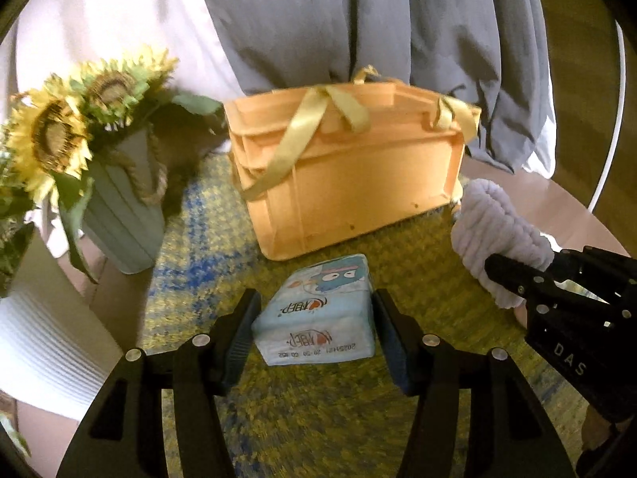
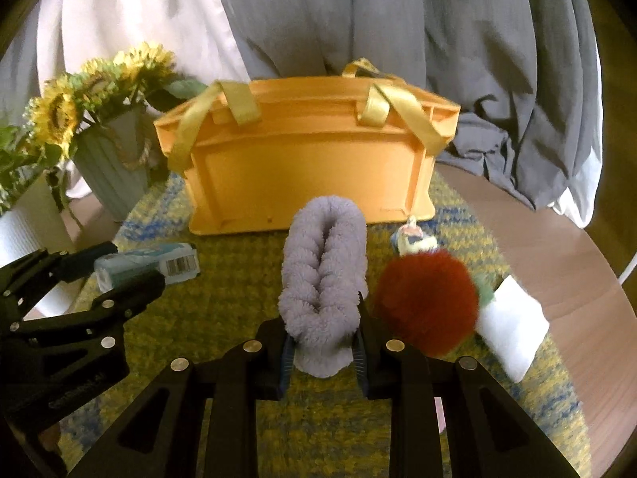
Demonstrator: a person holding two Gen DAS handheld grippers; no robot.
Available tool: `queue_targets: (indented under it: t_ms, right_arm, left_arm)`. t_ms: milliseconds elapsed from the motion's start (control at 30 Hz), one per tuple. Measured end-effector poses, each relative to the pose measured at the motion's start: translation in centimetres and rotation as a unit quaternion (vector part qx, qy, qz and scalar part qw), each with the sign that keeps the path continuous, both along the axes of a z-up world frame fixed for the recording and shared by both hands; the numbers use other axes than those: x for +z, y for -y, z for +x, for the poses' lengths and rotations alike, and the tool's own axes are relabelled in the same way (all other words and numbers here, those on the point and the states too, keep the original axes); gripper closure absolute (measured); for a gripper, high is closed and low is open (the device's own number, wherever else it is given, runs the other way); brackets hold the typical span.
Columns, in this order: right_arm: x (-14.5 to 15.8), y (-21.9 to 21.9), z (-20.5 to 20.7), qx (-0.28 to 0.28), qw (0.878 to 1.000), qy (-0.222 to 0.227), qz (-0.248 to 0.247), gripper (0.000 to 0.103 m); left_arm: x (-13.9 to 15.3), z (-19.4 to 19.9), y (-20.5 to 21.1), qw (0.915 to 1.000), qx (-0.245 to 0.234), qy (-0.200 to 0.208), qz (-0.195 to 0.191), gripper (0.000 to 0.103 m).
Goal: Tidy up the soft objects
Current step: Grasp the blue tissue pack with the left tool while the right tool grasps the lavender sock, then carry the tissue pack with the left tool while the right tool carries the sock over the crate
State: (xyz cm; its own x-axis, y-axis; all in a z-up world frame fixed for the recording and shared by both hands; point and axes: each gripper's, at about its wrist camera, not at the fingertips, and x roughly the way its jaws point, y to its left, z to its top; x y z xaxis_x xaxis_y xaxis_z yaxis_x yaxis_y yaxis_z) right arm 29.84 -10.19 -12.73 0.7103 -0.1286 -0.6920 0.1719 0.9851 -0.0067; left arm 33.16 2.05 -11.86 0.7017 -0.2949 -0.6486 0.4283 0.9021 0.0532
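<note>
Jaws astride tissue pack (image 1: 318,310), lilac plush (image 2: 324,290) clamped

round wooden tabletop (image 2: 577,239), pale brown, bare at the right edge. a woven mat (image 1: 207,231) in yellow-green with blue patches covers its middle. behind it hang curtains: grey drape (image 1: 398,20) at centre and right, white sheer (image 1: 99,12) at left, both falling in folds to the tabletop's far edge. at left a ribbed grey-green vase (image 1: 119,215) with rope trim holds sunflowers (image 1: 51,135). a white ribbed object (image 1: 43,334) sits beside it. warm, soft light.
</note>
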Motion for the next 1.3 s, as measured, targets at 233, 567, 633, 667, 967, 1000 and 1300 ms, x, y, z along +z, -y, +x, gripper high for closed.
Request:
queue_targets:
  t_ms: [233,567,633,667,967,1000,1300]
  right_arm:
    - [2.3,0.7,-0.9,0.012,0.999,0.03,0.003,0.077]
    - [5.8,1.3,-2.1,0.03,0.997,0.076,0.0,0.077]
    - [6.3,1.4,-2.3,0.032,0.996,0.084,-0.002,0.077]
    - [6.7,1.5,-2.4,0.034,0.995,0.089,-0.002,0.077]
    - [9.4,2.0,-3.3,0.043,0.99,0.134,-0.003,0.077]
    - [9.6,2.0,-3.4,0.043,0.99,0.137,-0.002,0.077]
    - [12.0,2.5,-3.9,0.042,0.983,0.18,-0.01,0.077]
  left_arm:
    - [2.7,-1.5,0.2,0.9992,0.016,0.032,-0.016,0.047]
    - [6.6,-3.6,0.4,0.9951,0.034,0.086,-0.034,0.047]
    - [7.3,-3.9,0.4,0.994,0.036,0.096,-0.038,0.047]
    - [7.6,-4.2,0.4,0.9933,0.038,0.101,-0.039,0.047]
    - [10.6,-5.5,0.5,0.9868,0.048,0.145,-0.053,0.047]
    - [10.8,-5.6,0.5,0.9861,0.049,0.149,-0.055,0.047]
    - [13.1,-5.9,0.9,0.98,0.057,0.181,-0.06,0.049]
